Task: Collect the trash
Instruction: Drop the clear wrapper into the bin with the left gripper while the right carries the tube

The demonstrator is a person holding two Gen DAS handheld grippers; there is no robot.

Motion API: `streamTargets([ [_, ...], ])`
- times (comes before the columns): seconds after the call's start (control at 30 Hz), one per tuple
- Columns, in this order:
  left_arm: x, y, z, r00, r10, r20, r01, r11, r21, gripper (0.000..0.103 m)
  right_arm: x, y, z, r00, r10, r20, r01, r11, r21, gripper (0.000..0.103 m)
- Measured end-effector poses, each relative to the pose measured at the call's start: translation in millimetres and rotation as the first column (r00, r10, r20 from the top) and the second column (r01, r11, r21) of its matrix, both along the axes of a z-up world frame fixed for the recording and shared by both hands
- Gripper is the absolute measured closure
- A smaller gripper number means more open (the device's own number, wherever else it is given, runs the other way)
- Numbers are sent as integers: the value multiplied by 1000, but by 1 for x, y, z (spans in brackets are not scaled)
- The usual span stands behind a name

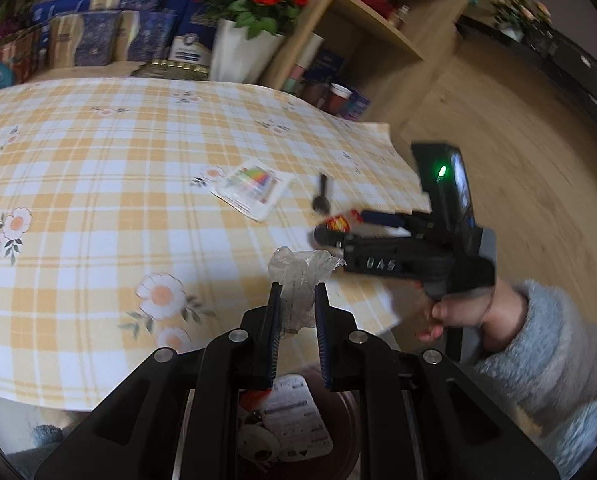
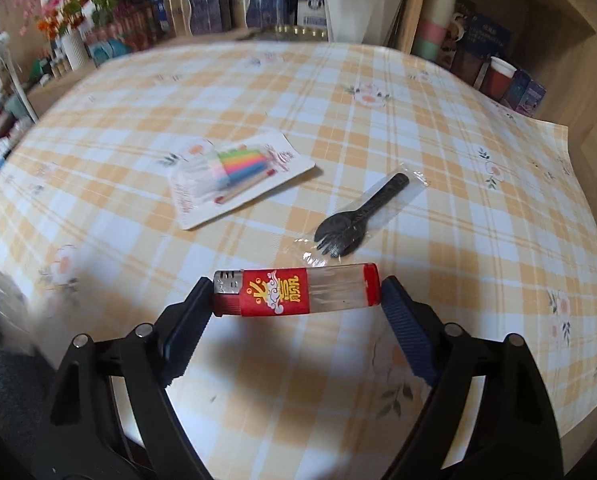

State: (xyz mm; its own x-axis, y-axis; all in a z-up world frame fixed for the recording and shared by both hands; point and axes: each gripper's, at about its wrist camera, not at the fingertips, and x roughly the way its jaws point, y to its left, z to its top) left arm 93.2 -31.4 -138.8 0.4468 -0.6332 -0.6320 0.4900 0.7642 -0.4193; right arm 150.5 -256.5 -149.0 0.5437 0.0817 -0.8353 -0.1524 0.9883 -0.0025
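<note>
My left gripper [image 1: 297, 294] is shut on a crumpled clear plastic wrapper [image 1: 300, 276] and holds it above a dark red bin [image 1: 344, 432] with trash inside, at the table's near edge. My right gripper [image 2: 296, 292] is shut on a red lighter [image 2: 296, 292], held crosswise by its ends above the table; it also shows in the left wrist view [image 1: 338, 224]. A candle pack [image 2: 238, 174] and a wrapped black spork [image 2: 358, 216] lie on the yellow checked tablecloth [image 2: 438, 140].
A white flower pot [image 1: 244, 52], blue boxes [image 1: 94, 40] and a wooden shelf [image 1: 378, 32] with cups stand behind the table. Wooden floor [image 1: 518, 160] lies to the right of the table.
</note>
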Motion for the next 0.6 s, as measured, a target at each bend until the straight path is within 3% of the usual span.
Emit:
streamTargets([
  [0.17,-31,-10,4,995,-71,69,69,997,21,87,-45,-6,20,996,-8,85,0,996,88,19],
  [0.33,-50,-16,-6,993,-108,49,105,993,54,87,-94,-11,31,988,-26,151,8,993,118,19],
  [0.6,-71,-25,-41,982,-186,13,183,974,132,87,-151,-21,19,987,-53,150,29,987,158,19],
])
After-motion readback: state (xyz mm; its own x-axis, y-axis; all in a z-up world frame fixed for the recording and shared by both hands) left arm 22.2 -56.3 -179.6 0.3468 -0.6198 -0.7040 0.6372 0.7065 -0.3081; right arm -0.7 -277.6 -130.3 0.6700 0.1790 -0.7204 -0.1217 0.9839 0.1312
